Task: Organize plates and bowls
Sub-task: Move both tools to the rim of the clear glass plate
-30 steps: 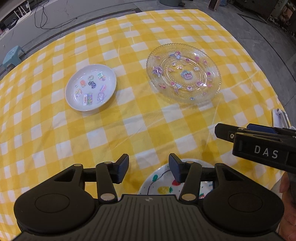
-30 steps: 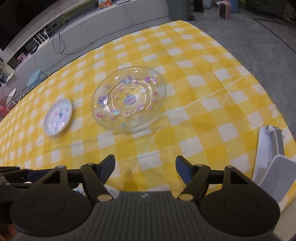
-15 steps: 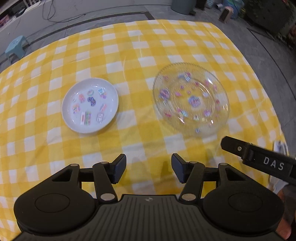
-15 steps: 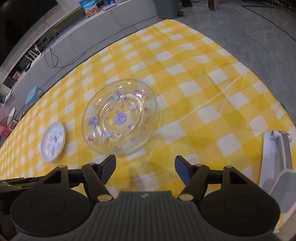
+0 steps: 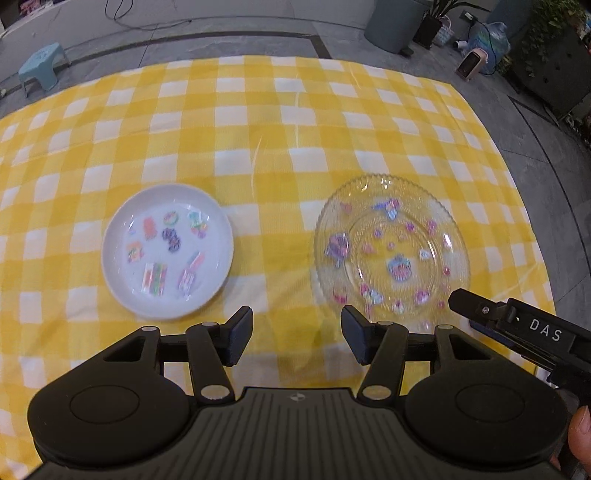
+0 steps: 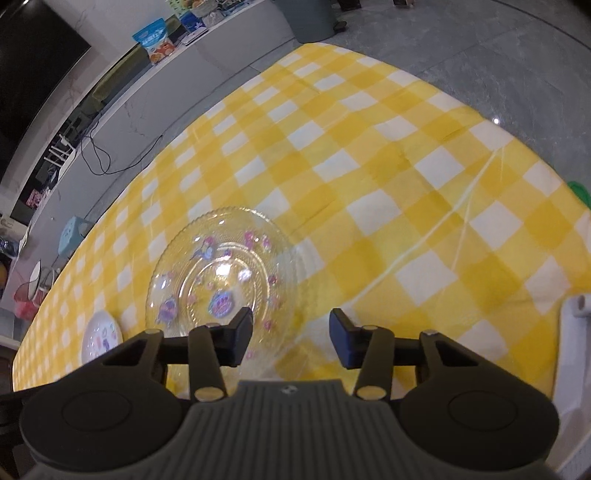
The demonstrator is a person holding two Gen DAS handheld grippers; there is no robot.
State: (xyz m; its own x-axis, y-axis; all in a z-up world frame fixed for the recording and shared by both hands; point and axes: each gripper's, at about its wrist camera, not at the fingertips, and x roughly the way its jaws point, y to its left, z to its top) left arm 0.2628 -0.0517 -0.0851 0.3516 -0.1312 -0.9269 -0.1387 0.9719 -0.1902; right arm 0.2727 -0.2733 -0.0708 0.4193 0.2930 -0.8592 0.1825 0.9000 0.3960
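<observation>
A small white plate (image 5: 168,251) with coloured stickers lies on the yellow checked tablecloth (image 5: 258,129), left of a clear glass plate (image 5: 391,251) with purple stickers. My left gripper (image 5: 296,338) is open and empty, above the cloth just short of the gap between the two plates. My right gripper (image 6: 290,339) is open and empty, its left finger over the glass plate's (image 6: 221,280) near rim. The right gripper's finger (image 5: 480,314) shows in the left wrist view by the glass plate's near right edge. The white plate (image 6: 101,338) shows at far left in the right wrist view.
A white stand (image 6: 576,339) sits at the table's right edge. The cloth's far and right edges drop to a grey floor. A teal stool (image 5: 40,62), a grey bin (image 5: 395,22) and a counter with snack bags (image 6: 159,37) stand beyond the table.
Both grippers have moved forward toward the plates, which now look nearer. The fruit-patterned plate under my left gripper has dropped out of view. The right gripper now reaches the glass plate's near rim.
</observation>
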